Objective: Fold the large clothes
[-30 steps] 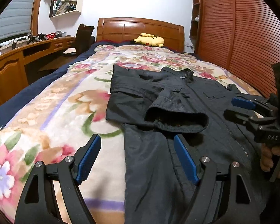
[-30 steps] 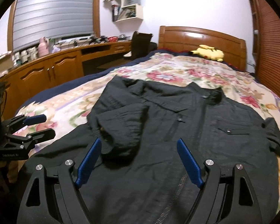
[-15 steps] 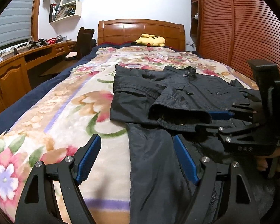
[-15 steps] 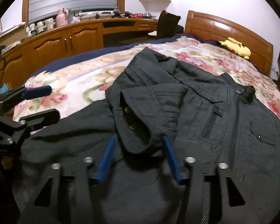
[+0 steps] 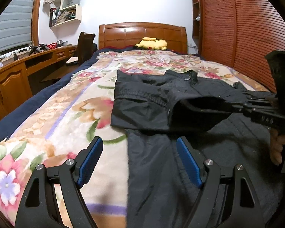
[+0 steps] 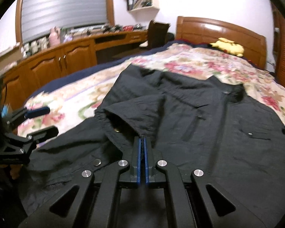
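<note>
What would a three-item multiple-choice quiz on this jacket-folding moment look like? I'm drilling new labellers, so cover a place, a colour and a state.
1. Where does the yellow plush toy lie?
A) by the headboard B) on the desk C) on the jacket
2. What colour are the gripper pads?
A) red B) blue C) green
3. The right gripper is:
A) wide open B) out of view C) shut on the sleeve cuff

Answers: 1 A, the toy rests before the headboard; 2 B, blue pads show; 3 C, its jaws pinch the cuff edge, while the left gripper stays open.
</note>
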{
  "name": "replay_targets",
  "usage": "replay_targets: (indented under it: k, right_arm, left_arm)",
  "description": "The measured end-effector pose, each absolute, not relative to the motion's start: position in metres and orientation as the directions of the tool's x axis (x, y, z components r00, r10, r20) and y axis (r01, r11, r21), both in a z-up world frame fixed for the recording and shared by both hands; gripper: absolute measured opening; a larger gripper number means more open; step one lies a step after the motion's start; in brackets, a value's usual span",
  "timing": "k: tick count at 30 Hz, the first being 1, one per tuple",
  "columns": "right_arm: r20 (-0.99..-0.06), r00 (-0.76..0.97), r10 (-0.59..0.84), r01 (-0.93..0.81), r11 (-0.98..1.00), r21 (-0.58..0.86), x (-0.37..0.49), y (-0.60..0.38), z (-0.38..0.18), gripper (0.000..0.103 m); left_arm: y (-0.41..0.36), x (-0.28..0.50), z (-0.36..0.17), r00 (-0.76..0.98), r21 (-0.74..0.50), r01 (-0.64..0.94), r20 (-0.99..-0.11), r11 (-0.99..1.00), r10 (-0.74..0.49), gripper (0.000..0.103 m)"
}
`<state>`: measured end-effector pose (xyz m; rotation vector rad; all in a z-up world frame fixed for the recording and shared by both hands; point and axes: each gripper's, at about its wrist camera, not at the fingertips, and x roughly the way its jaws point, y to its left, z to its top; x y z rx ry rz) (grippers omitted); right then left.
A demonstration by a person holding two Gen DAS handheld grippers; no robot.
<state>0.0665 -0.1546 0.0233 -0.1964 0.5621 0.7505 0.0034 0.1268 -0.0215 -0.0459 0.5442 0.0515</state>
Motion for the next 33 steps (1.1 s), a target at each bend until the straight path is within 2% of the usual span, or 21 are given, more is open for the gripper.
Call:
replay_targets:
  k: [4,11,16,23,27,31,32,33]
  right_arm:
    - [-0.502,0.631,0.592,-0.659,0.75,0.056,0.055,-0.187,0.033,0.003]
    - [-0.443,0.716,0.539,-0.579,0.813,0.054,0.034,-0.22,0.038,0.003]
    - [-0.451,0.75,0.484,-0.525,0.85,0.04,0.025,-0.23,0.035,0.003]
    - [-0.491,0.803,0.339,-0.396,0.918,-0.015,0.02,-0.243,0.029,0.003]
    - [-0.497,0.787,0.367,-0.408,0.912,0.027,0.016,-0.242,0.029,0.003]
    - [-0.483,0.781,0.395,-0.452,0.892,-0.002,0.011,-0.226,0.029,0.003]
    - [-0.48,0.779,0.404,-0.469,0.883,-0.016,0.007,-0.222,0.028,0.006]
    - [-0.474,0.774,0.42,-0.49,0.871,-0.027,0.001,-0.218,0.027,0.018]
  left_arm:
    - [0.114,0.004,-0.016,0.865,-0.057,-0.014,-0.502,0.998,-0.017,0.081]
    - [0.084,0.009,-0.015,0.865,-0.029,0.05,-0.499,0.998,-0.058,0.081]
    - [0.072,0.01,-0.014,0.862,-0.033,0.081,-0.499,0.996,-0.087,0.081]
    - [0.063,0.012,-0.017,0.855,-0.024,0.099,-0.509,0.995,-0.097,0.081]
    - [0.062,0.013,-0.018,0.853,-0.023,0.1,-0.513,0.995,-0.098,0.081]
    - [0.06,0.015,-0.018,0.851,-0.023,0.1,-0.517,0.995,-0.097,0.081]
    - [0.058,0.016,-0.019,0.849,-0.023,0.1,-0.519,0.995,-0.097,0.081]
    - [0.058,0.016,-0.02,0.847,-0.022,0.102,-0.522,0.995,-0.099,0.081]
